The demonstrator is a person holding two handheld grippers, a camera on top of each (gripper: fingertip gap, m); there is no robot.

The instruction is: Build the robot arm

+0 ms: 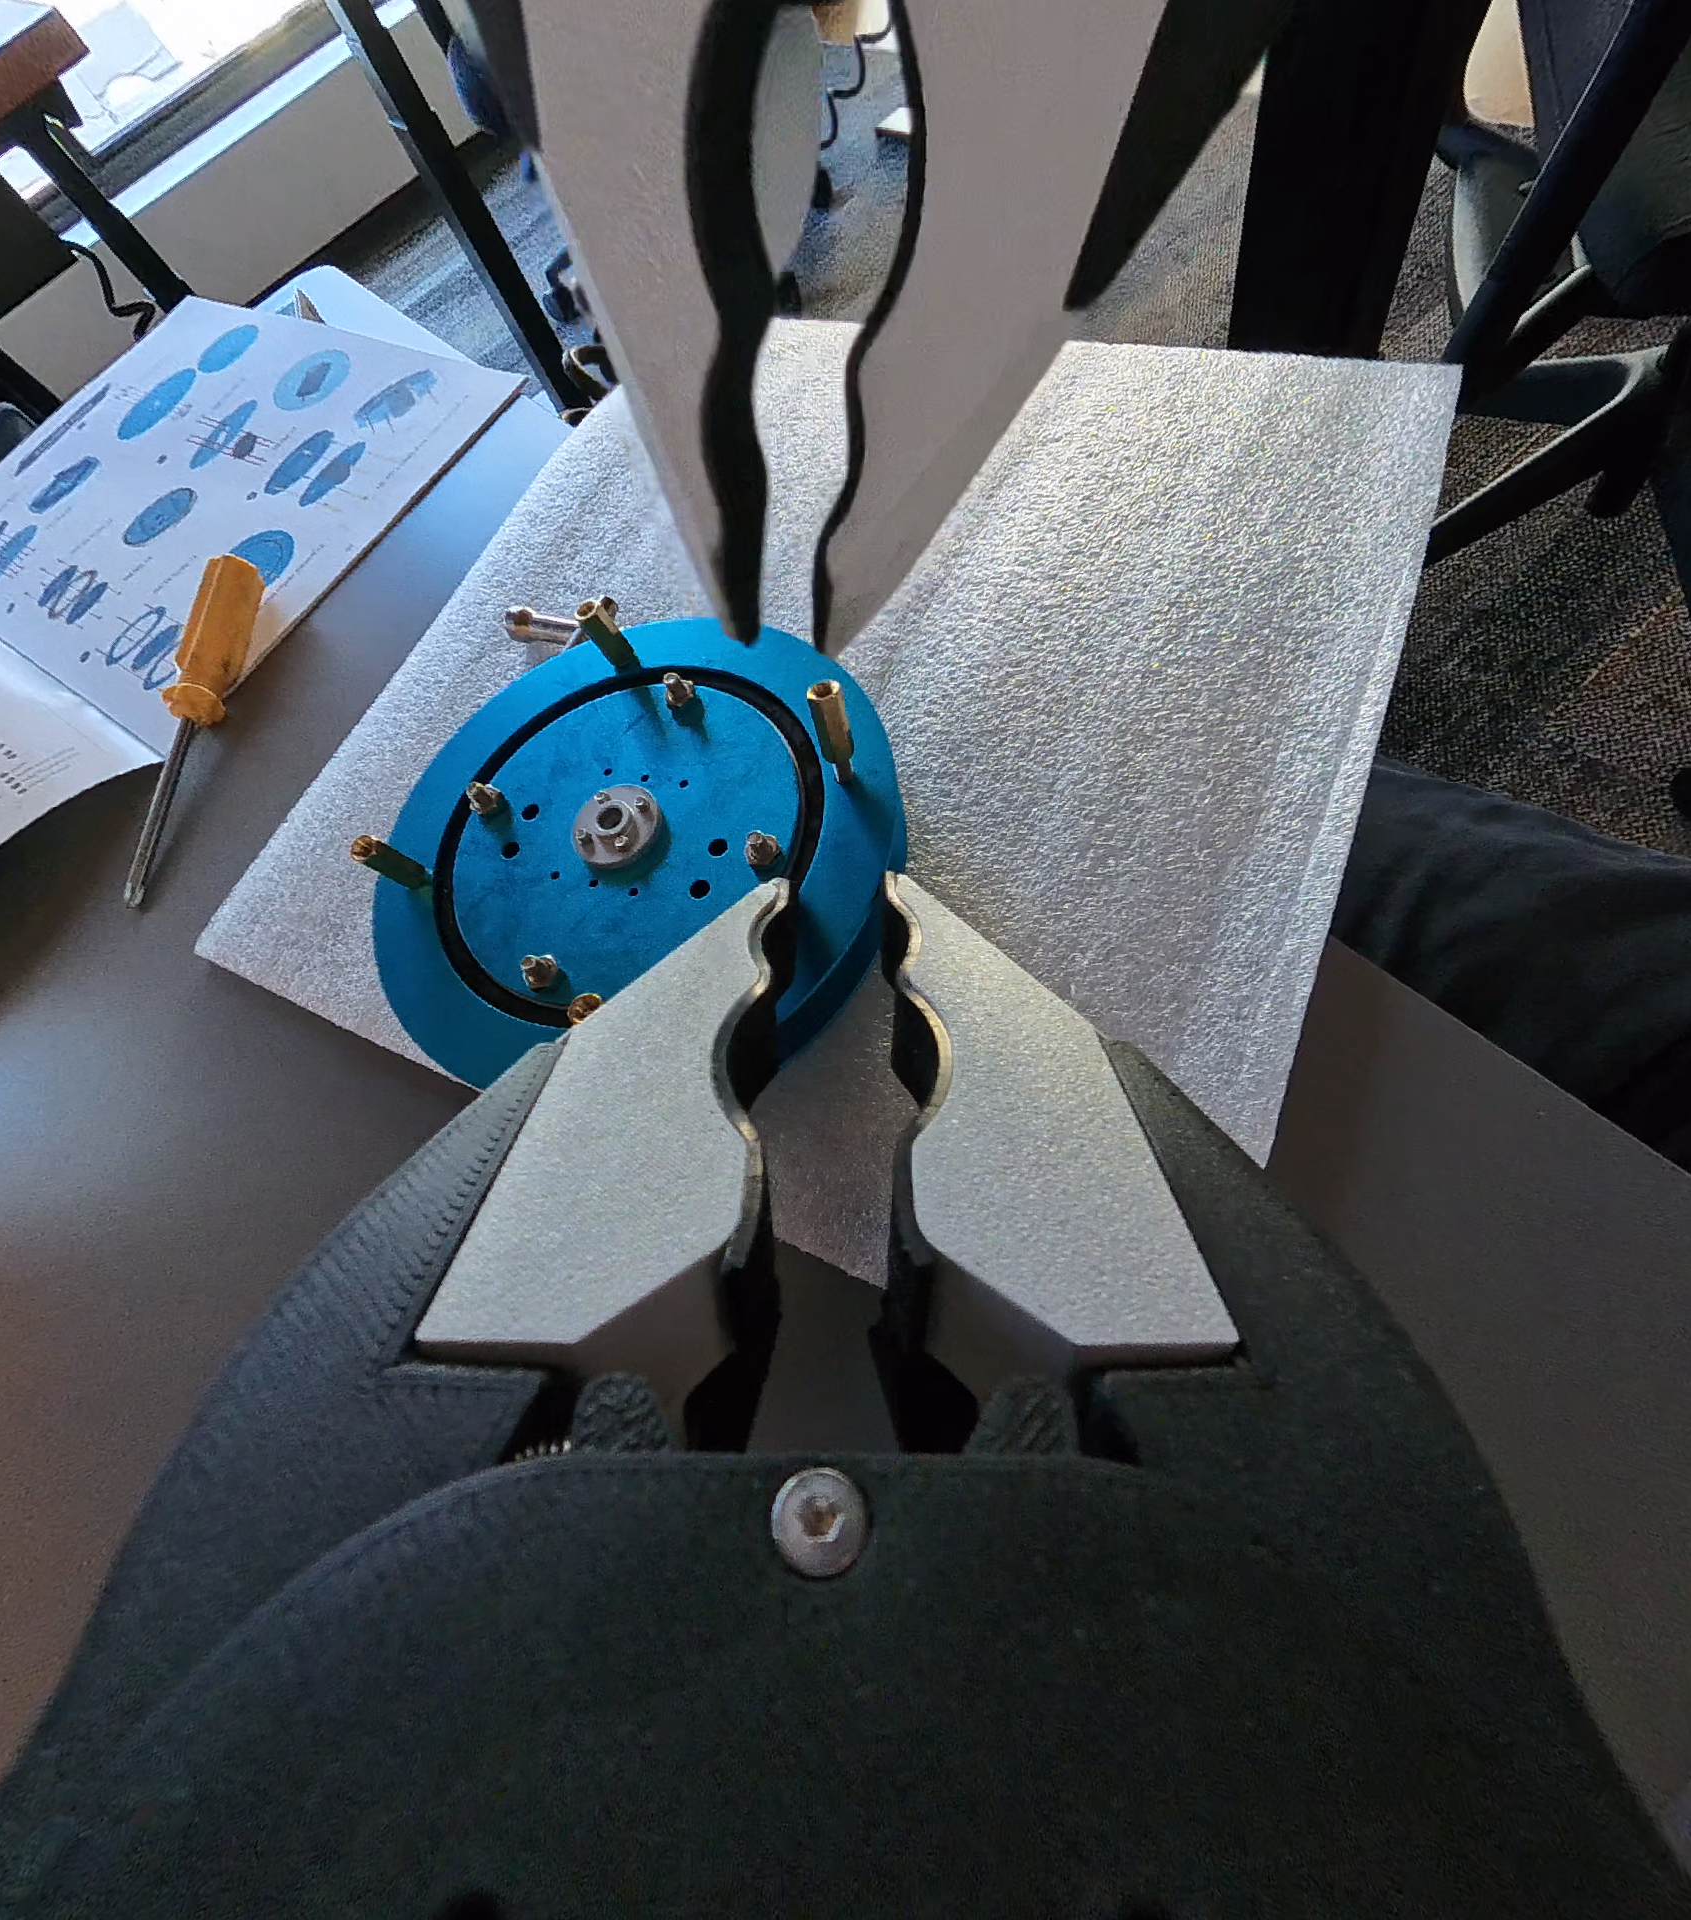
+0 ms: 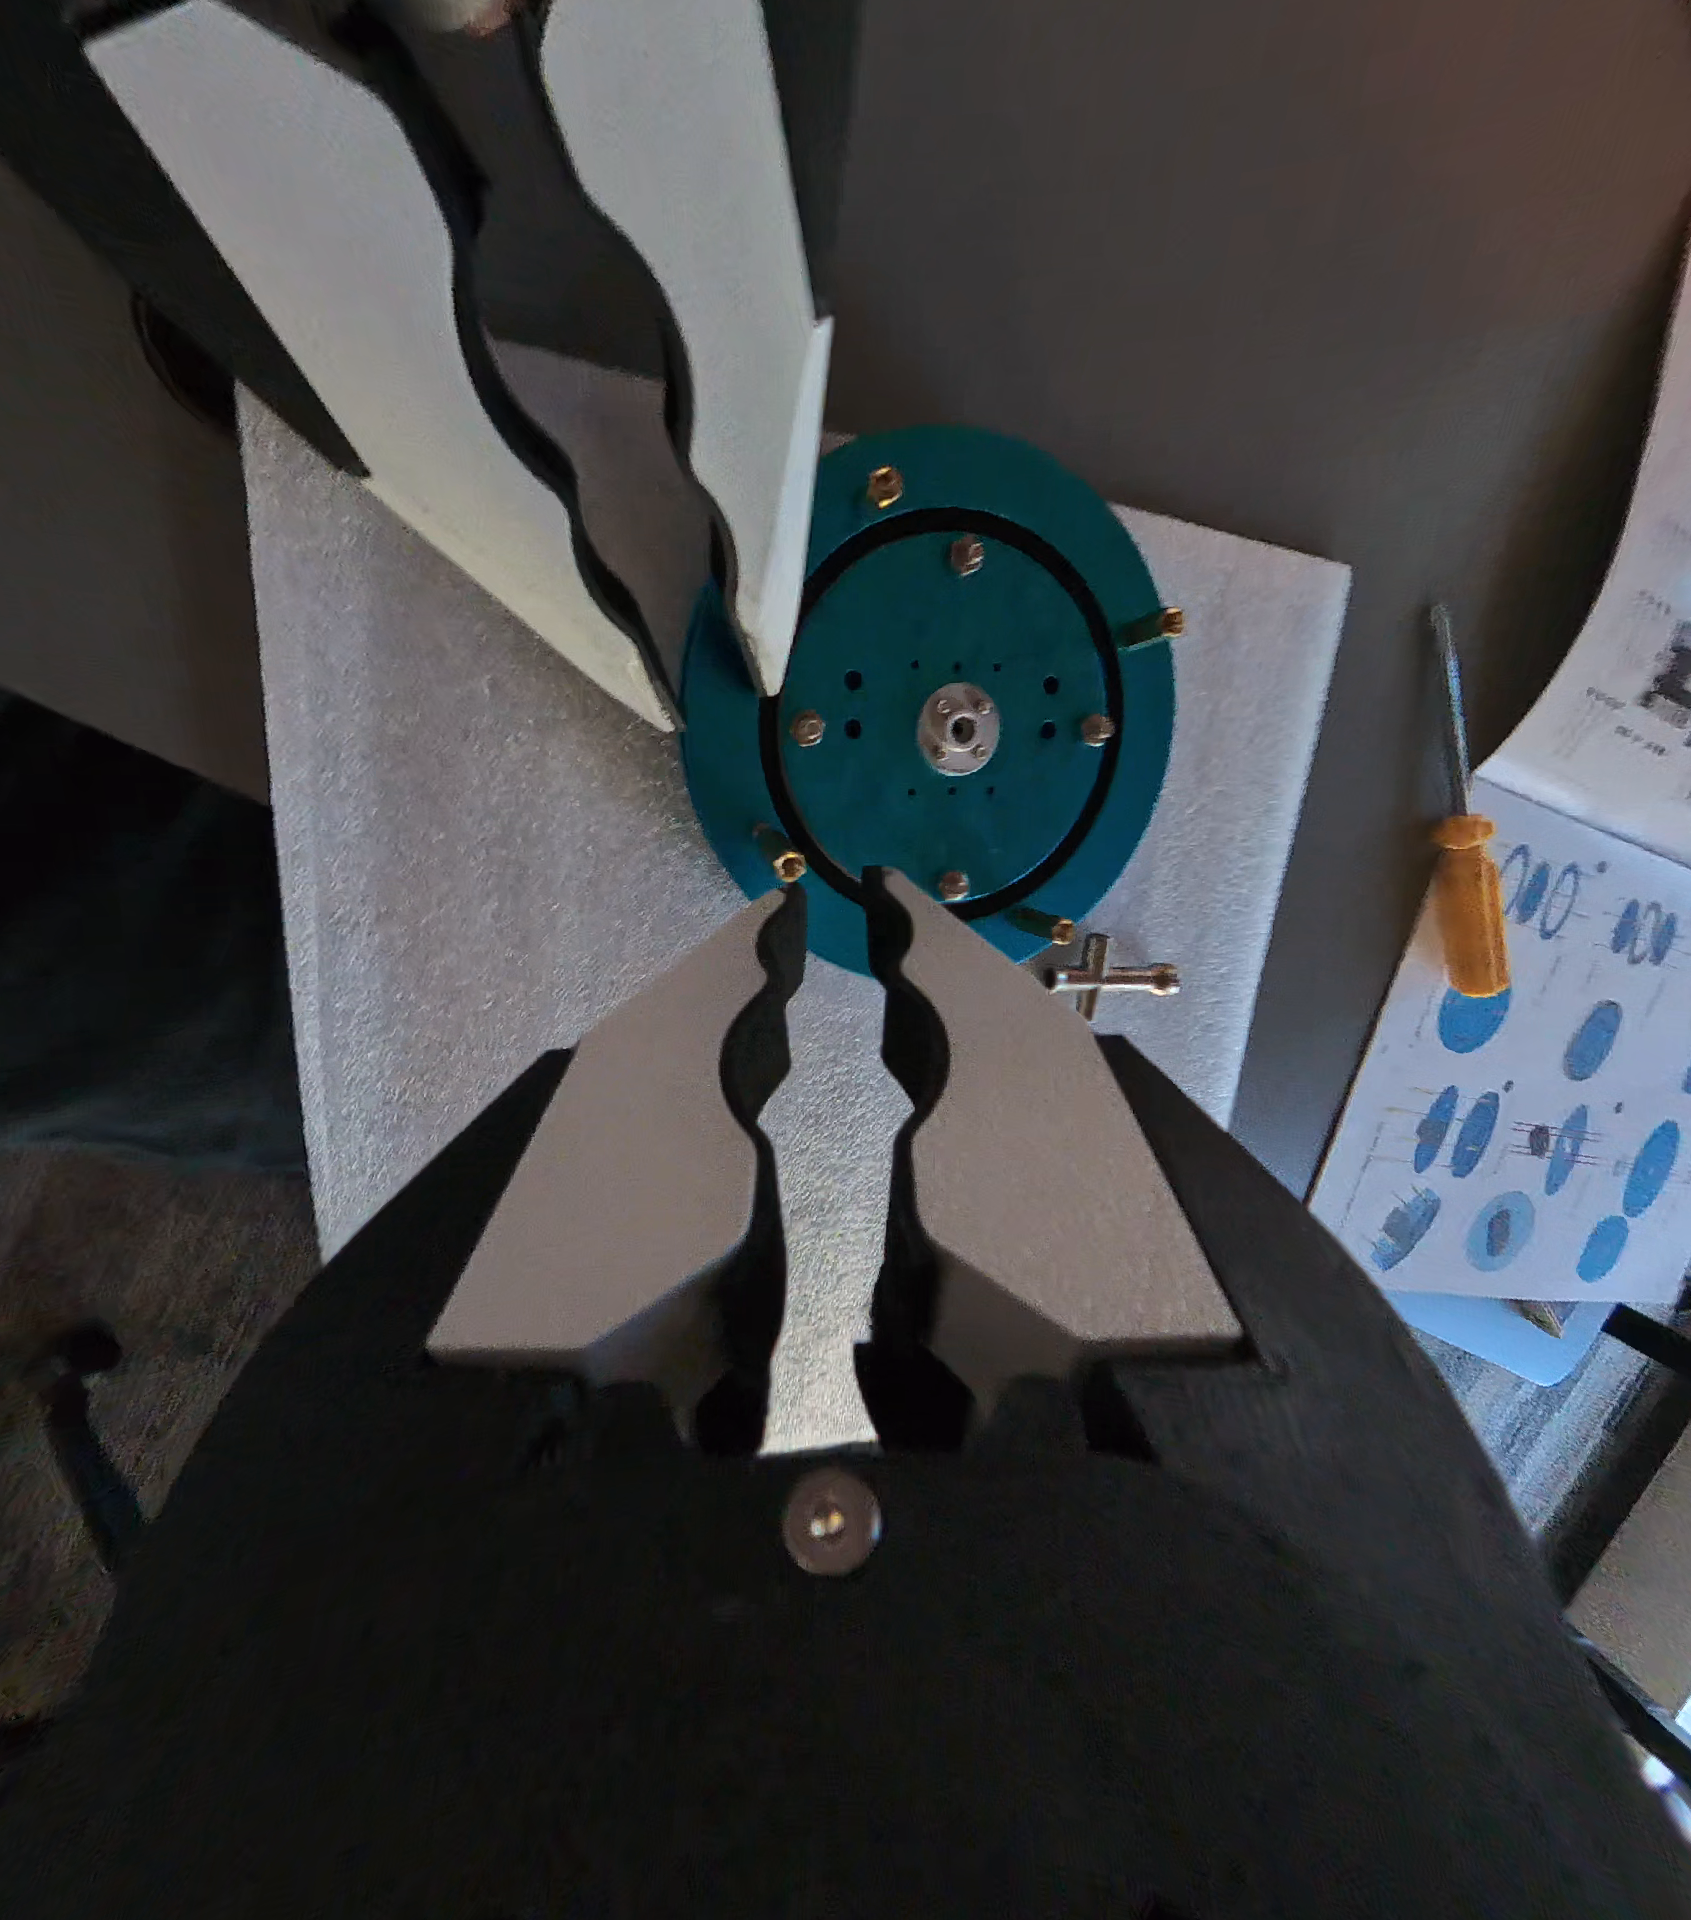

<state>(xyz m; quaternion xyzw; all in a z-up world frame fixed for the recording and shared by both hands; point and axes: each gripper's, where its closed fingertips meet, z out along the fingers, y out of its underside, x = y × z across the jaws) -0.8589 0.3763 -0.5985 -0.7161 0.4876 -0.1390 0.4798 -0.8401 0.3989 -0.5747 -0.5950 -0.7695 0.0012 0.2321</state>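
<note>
Yellow-handled screwdriver (image 1: 197,686) lying on the grey table (image 1: 93,1195) at left, tip overlapping an open instruction booklet (image 1: 197,468); office chair (image 1: 1651,416) upper right.

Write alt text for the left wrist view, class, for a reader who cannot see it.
Two tools meet over a blue disc assembly with brass standoffs, lying on white foam: the left tool at its near edge, the right tool at its far edge, both slightly open. A yellow-handled screwdriver lies by an open instruction booklet.

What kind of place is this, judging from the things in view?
Probably an office used as an assembly bench: an office chair on carpet, an open instruction booklet, a yellow-handled screwdriver, and a blue disc assembly on white foam sheet.
</note>
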